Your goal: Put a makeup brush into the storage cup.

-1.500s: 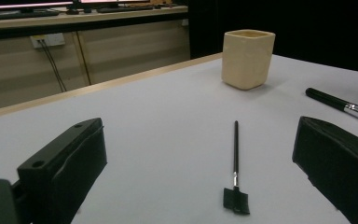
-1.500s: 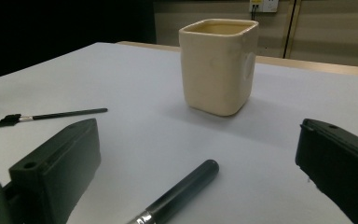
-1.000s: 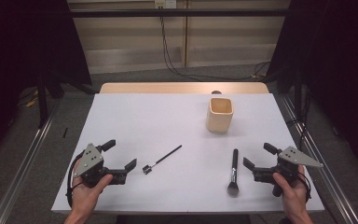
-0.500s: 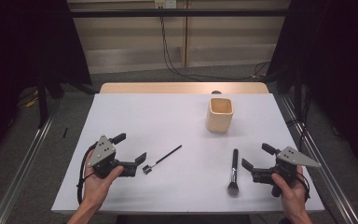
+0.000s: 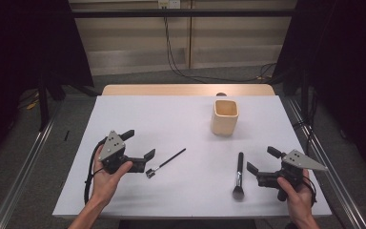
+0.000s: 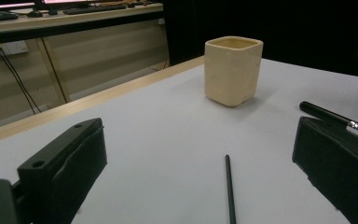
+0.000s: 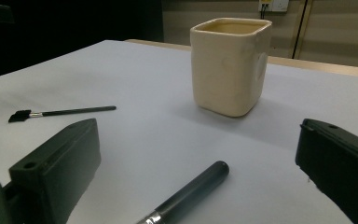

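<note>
While a thin black brush (image 5: 166,162) lies flat on the white table (image 5: 138,119), its small bristle end pointing toward the person, the left gripper (image 5: 140,145) sits just beside that end with its jaws spread wide and nothing between them. In the left gripper view, the brush's slim handle runs up between the two black jaws without touching either. A thicker brush (image 5: 238,175) with a dark handle and fluffy head lies near the table's front right, just beside the right gripper (image 5: 264,160), whose jaws likewise stand apart and empty. In the right gripper view, that handle's rounded end lies between the jaws. A cream square-sided cup (image 5: 225,117) stands upright farther back, well apart from both brushes. The person's hands (image 5: 106,177) grasp the grippers from the near edge.
</note>
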